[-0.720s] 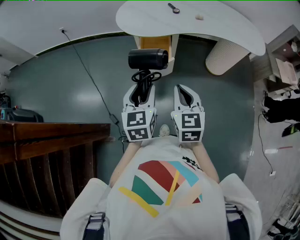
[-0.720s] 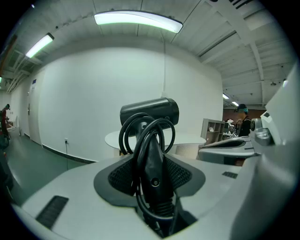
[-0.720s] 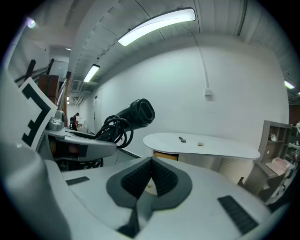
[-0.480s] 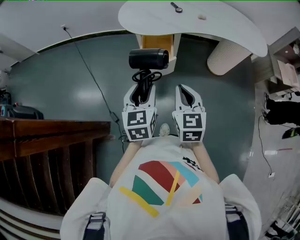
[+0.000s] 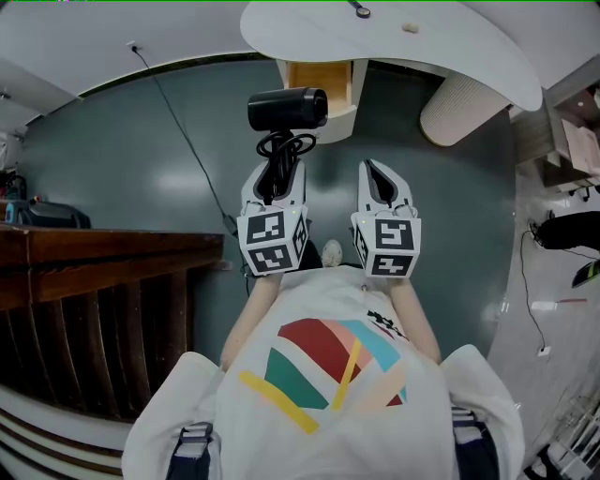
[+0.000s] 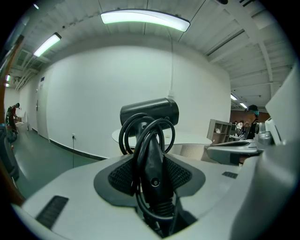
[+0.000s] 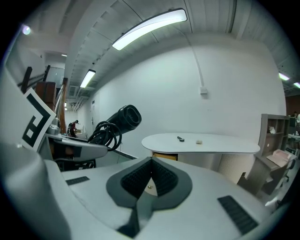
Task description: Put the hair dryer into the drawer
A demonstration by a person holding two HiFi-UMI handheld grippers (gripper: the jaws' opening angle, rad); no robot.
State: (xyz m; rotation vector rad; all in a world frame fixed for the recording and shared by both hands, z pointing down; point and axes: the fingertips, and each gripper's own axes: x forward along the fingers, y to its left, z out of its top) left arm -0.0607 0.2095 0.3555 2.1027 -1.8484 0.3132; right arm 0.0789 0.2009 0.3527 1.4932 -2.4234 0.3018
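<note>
The black hair dryer [image 5: 286, 110] has its cord coiled round the handle, and my left gripper [image 5: 277, 180] is shut on that handle, barrel up. In the left gripper view the handle [image 6: 153, 164] fills the gap between the pads, with the barrel [image 6: 149, 112] above it. The dryer hangs just short of the open drawer [image 5: 319, 82], whose wooden inside shows under the white table [image 5: 450, 47]. My right gripper [image 5: 380, 183] is beside the left one, shut and holding nothing. The right gripper view shows its pads [image 7: 161, 180] meeting, the dryer [image 7: 123, 118] at the left and the drawer [image 7: 164, 156] ahead.
A dark wooden rail [image 5: 103, 262] runs along my left. A thin cable [image 5: 178, 141] crosses the grey floor to a wall socket. A ribbed cream pedestal [image 5: 459, 108] stands under the table's right side. Two small things [image 5: 410, 27] lie on the tabletop. Shelves stand at the right.
Both grippers have moved forward towards the drawer. The hair dryer has gone with the left one, its barrel now closer to the drawer's front.
</note>
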